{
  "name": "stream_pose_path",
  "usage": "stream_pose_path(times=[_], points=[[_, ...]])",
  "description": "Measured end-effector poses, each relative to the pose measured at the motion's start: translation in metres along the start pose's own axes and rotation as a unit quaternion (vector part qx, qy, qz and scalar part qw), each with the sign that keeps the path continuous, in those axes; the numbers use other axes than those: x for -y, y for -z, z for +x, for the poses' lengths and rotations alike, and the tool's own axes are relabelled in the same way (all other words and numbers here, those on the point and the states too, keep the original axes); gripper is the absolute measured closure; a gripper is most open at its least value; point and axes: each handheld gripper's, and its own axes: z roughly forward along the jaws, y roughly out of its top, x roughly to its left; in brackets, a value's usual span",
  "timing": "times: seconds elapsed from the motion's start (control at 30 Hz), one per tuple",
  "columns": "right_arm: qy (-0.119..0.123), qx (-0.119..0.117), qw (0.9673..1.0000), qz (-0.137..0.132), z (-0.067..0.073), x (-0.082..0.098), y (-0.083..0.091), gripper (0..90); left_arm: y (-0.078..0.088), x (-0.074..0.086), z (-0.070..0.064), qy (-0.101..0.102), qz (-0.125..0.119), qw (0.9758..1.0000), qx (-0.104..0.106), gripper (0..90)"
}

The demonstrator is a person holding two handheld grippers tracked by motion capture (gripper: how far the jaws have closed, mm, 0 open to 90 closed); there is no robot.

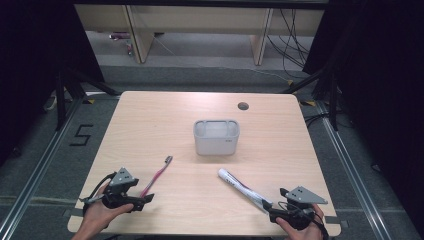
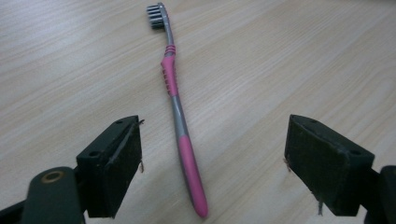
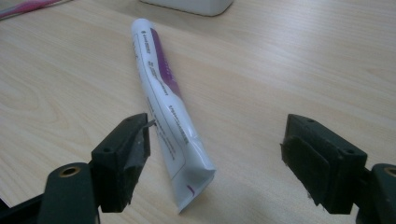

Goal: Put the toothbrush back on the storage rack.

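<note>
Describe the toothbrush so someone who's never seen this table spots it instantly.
On the wooden table, look in front of the grey container, toward the near left. The toothbrush lies flat between the open jaws of the left gripper. It is thin, pink and grey, with dark bristles, unlike the fat white toothpaste tube.

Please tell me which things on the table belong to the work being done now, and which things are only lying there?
In the work:
- pink and grey plastic toothbrush, lying between the open left gripper jaws
- white toothpaste tube with purple print, lying between the open right gripper jaws

Only lying there, as far as this moment shows:
- light grey rectangular plastic container, standing apart from both grippers, behind the toothbrush and the tube
</note>
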Motion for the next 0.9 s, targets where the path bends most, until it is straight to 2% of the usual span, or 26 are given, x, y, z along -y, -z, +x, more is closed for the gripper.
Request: stream_pose_path(times=[0.13, 0.17, 0.27, 0.43, 0.7, 0.9], points=[[0.0, -0.003, 1.0, -0.003, 0.001, 0.0, -0.001, 24.2, -0.004, -0.008, 0.005, -0.006, 0.016, 0.9999, 0.001, 20.7], [0.0, -0.003, 1.0, -0.002, 0.001, 0.0, -0.001, 24.1, -0.005, -0.009, 0.005, -0.001, 0.009, 1.0, 0.001, 21.2], [0.005, 0.0, 1.0, -0.001, 0.0, 0.0, 0.0, 24.2, -0.007, -0.015, 0.007, -0.003, 0.013, 0.9999, 0.005, 22.7], [0.007, -0.004, 1.0, -0.002, 0.0, 0.0, 0.0, 24.3, -0.01, -0.023, 0.009, -0.004, 0.031, 0.9995, 0.0, 25.0], [0.008, -0.003, 1.0, -0.003, 0.0, 0.0, 0.001, 24.5, -0.017, -0.032, 0.012, -0.002, 0.046, 0.9989, 0.009, 27.7], [0.01, -0.003, 0.9999, -0.001, 0.001, 0.0, 0.0, 24.7, -0.019, -0.041, 0.02, -0.005, 0.062, 0.998, 0.012, 33.8]])
